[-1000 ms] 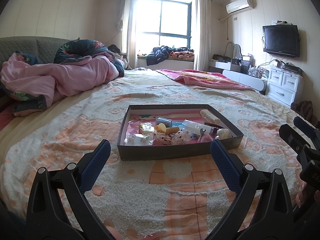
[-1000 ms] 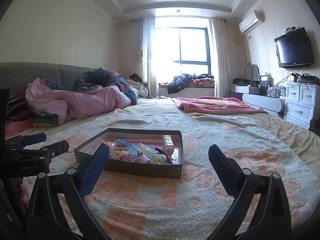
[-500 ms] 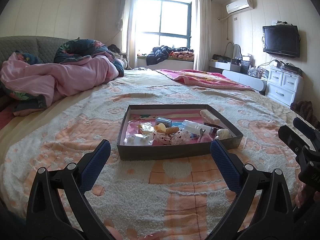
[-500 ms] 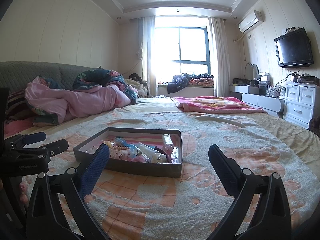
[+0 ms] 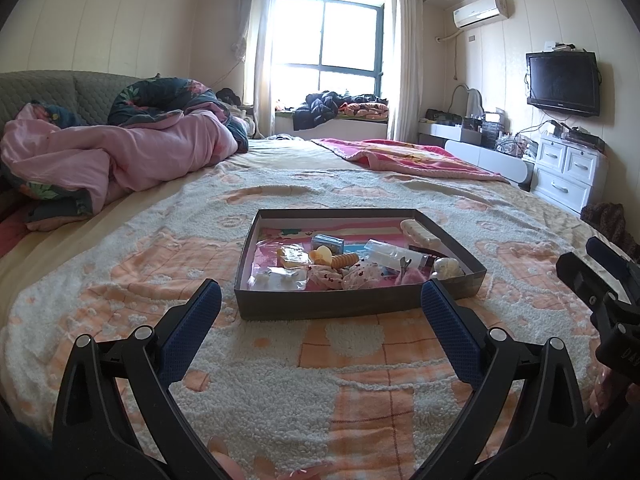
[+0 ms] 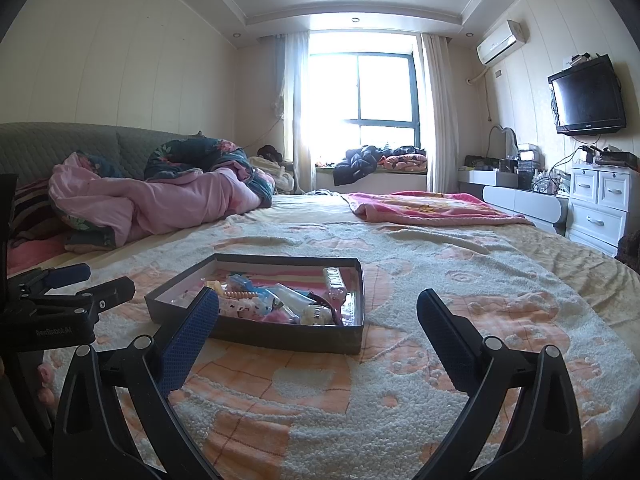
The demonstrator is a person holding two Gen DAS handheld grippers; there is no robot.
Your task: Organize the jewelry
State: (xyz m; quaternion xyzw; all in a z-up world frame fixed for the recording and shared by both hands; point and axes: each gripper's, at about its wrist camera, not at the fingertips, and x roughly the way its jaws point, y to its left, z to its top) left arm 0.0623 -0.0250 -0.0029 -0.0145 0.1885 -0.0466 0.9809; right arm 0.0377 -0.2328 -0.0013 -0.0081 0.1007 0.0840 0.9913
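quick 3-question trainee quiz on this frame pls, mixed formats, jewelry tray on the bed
1. True or false: the left gripper is shut on an item from the tray.
2. Multiple choice: the tray rests on A) the white dresser, B) the patterned bedspread, C) the pink quilt.
3. Fill in: from the right wrist view, the tray lies ahead and to the ____ of the right gripper.

Key
1. False: its jaws stand wide open and empty, short of the tray.
2. B.
3. Left: the gripper's left finger overlaps the tray's near left part in the picture, while the right one sits over bare bedspread.
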